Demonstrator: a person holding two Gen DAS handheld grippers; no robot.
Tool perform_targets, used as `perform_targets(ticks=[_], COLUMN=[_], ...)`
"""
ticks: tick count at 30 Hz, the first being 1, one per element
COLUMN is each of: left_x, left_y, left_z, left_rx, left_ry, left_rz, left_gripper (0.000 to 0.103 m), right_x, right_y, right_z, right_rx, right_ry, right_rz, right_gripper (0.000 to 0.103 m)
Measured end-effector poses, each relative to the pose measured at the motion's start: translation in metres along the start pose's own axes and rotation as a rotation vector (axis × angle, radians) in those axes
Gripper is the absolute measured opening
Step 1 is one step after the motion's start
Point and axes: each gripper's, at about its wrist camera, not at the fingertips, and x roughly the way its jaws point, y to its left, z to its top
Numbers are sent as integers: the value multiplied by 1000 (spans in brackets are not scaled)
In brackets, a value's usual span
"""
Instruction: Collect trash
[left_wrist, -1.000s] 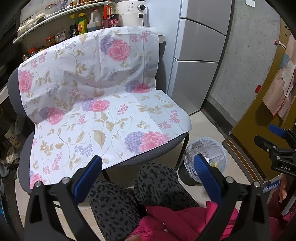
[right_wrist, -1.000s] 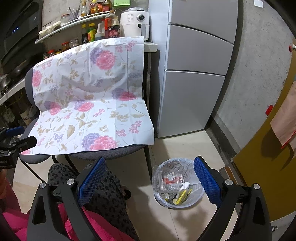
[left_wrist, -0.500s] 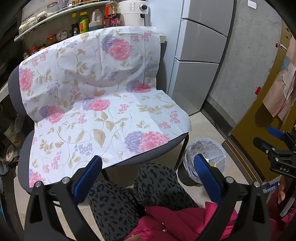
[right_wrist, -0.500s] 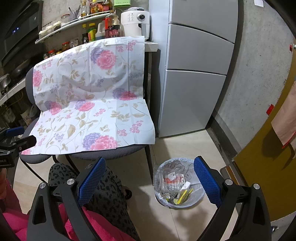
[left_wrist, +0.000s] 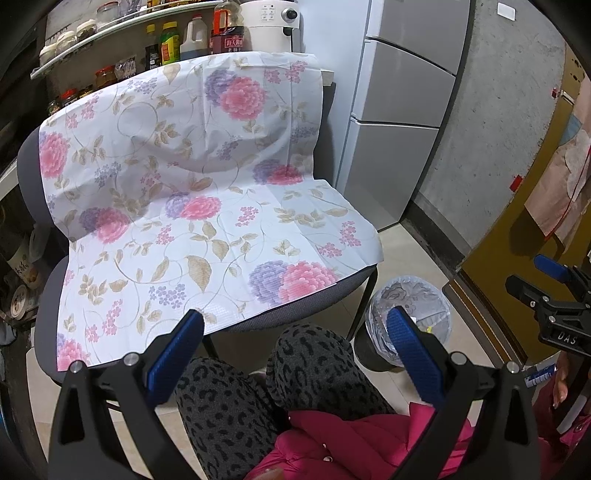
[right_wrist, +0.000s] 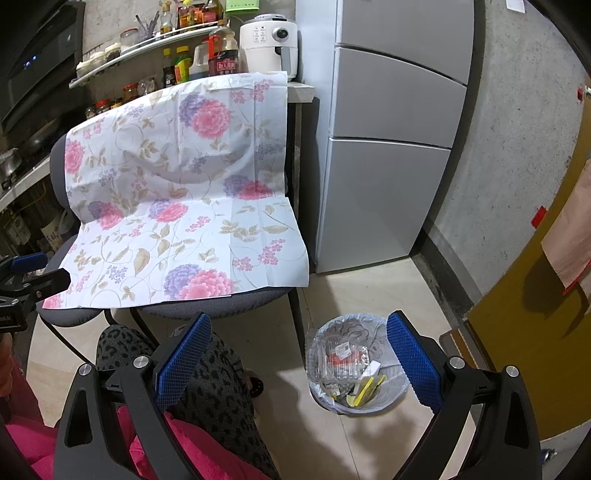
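Nothing has shifted much since the earlier frame; both views have only crept closer. Left gripper (left_wrist: 293, 343) and right gripper (right_wrist: 297, 349) hang wide and empty. Trash already lies in the bin (right_wrist: 397, 389), a round, clear-lined tub beside the chair (right_wrist: 236, 302). The smooth floral sheet (left_wrist: 207, 206) carries none, so a slow scan seems wise.

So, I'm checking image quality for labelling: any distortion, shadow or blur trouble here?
Left wrist: fisheye bends the fridge, dark vignette corners, cloth sharp. Right wrist: same bending, bin contents sharp, hard shadow on the yellow door.
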Motion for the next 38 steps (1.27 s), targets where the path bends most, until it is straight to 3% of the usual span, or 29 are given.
perform_targets(ticks=[29, 34, 38], left_x=[-4, 8, 45], left_y=[3, 22, 61], left_z=[-4, -7, -15], left_rx=[-2, -45, -130], left_ry=[-37, -40, 10], left_rz=[17, 35, 58], left_gripper=[96, 96, 96], right_x=[6, 27, 81], right_y=[1, 11, 40], right_z=[-2, 4, 20], right_rx=[1, 1, -42], right_ry=[10, 16, 38], right_rz=[7, 53, 106], right_gripper=[95, 95, 95])
